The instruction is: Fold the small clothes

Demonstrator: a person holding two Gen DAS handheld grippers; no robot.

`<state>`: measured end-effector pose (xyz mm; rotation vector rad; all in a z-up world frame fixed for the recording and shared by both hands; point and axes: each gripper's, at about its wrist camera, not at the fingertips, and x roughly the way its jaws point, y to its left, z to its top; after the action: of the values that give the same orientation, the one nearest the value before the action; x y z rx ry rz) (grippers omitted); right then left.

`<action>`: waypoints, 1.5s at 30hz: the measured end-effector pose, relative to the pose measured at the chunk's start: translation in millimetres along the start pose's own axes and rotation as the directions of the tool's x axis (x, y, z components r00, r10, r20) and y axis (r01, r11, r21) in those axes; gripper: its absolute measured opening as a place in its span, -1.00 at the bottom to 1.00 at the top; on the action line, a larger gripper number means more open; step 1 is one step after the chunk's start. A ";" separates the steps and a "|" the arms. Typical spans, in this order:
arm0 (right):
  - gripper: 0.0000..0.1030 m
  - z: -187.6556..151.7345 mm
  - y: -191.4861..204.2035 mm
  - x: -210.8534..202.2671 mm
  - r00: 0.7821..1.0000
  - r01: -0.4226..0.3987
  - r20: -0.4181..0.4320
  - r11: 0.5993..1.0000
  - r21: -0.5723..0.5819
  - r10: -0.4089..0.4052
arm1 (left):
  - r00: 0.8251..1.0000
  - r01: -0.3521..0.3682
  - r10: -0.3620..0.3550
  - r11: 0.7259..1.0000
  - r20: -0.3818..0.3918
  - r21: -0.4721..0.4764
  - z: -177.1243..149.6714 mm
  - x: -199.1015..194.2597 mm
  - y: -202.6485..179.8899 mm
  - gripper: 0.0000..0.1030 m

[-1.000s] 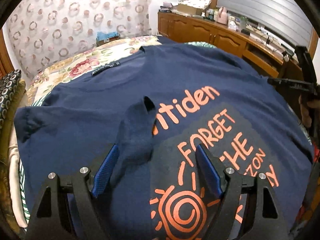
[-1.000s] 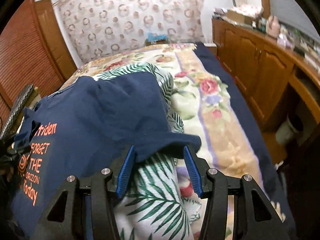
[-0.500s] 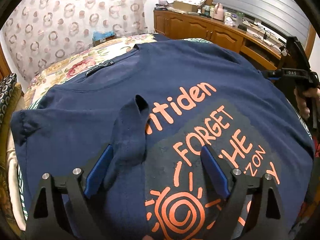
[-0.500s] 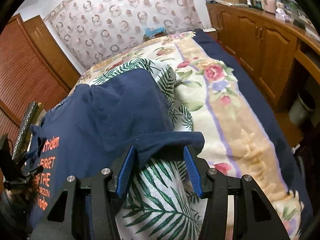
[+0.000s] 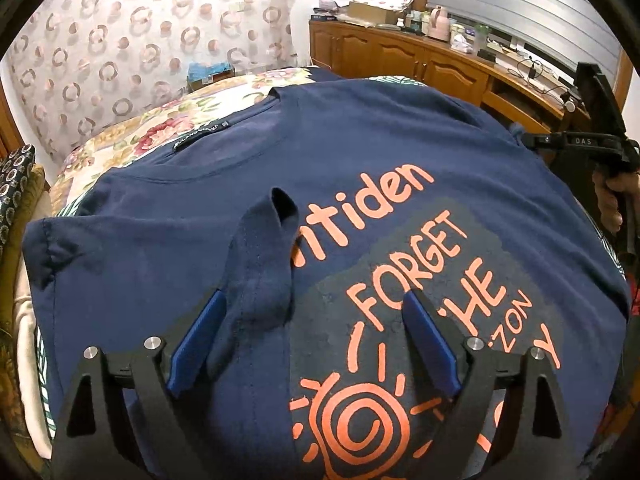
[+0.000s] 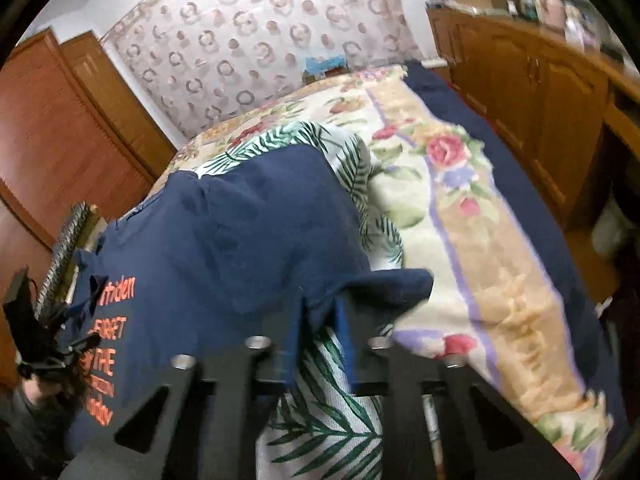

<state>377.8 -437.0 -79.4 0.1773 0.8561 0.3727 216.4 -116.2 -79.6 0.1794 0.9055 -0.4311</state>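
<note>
A navy T-shirt (image 5: 360, 140) with orange print lies spread front-up on the bed. Its left sleeve (image 5: 264, 264) is folded inward over the chest. My left gripper (image 5: 314, 296) hovers open just above it, one blue pad on each side, neither pressing the cloth. In the right wrist view the shirt's other sleeve (image 6: 384, 284) reaches out over a palm-leaf cloth. My right gripper (image 6: 320, 304) is shut on that sleeve's hem, which bunches between the pads.
A floral bedcover (image 6: 460, 208) lies beyond the palm-leaf cloth (image 6: 332, 412). Wooden cabinets (image 6: 540, 80) run along the right side of the bed, wardrobe doors (image 6: 52, 120) stand at the left. A person's hand (image 5: 612, 200) holds the right gripper.
The right jaws have closed from half open onto the sleeve hem, and the right view has tilted slightly. The left jaws have spread a little wider; the folded sleeve lies as before.
</note>
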 end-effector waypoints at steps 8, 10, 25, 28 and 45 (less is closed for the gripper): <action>-0.92 3.1 35.3 -24.5 0.988 0.054 0.153 0.988 -0.142 -0.032 | 1.000 0.002 -0.002 1.000 -0.002 -0.001 1.1 0.4 -0.7 0.77; -0.92 4.4 52.4 -29.7 0.983 0.051 0.180 0.980 -0.190 -0.016 | 1.000 0.001 -0.001 1.000 -0.002 -0.002 0.1 0.0 -0.6 0.77; -0.28 -57.8 161.0 -10.0 0.995 -0.090 0.001 0.863 -0.497 0.104 | 0.991 -0.019 0.034 0.993 0.129 -0.120 -13.9 -54.6 21.6 0.77; -0.09 -58.3 150.7 -17.0 0.995 -0.087 0.006 0.888 -0.451 0.101 | 0.991 0.017 0.001 0.991 0.135 -0.136 -19.6 -65.5 25.2 0.77; -0.09 -23.1 83.7 46.6 0.979 0.205 0.005 0.972 -0.116 -0.206 | 0.985 0.067 -0.049 0.992 0.168 -0.107 -31.8 -78.6 16.6 0.77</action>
<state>367.1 -341.7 -101.9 -0.0212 0.8484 0.2280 158.4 -68.4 -37.2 0.0135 0.7708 -0.4413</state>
